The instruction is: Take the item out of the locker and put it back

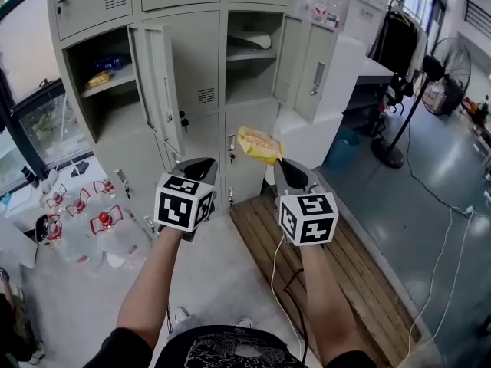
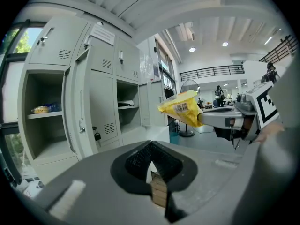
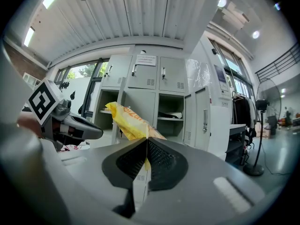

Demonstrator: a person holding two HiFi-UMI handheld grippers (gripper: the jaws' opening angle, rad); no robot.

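While the right tool (image 1: pixel 281 162) pinches the yellow bag (image 1: pixel 259 144) by a corner, up in the air before the open lockers (image 1: pixel 193 60), the left tool (image 1: pixel 198 162) is closed on nothing.

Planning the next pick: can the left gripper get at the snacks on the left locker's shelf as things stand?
Probably yes. The locker door stands wide open, nothing shows in front of the snacks, and the left gripper holds nothing, though its jaws are shut and must open first.
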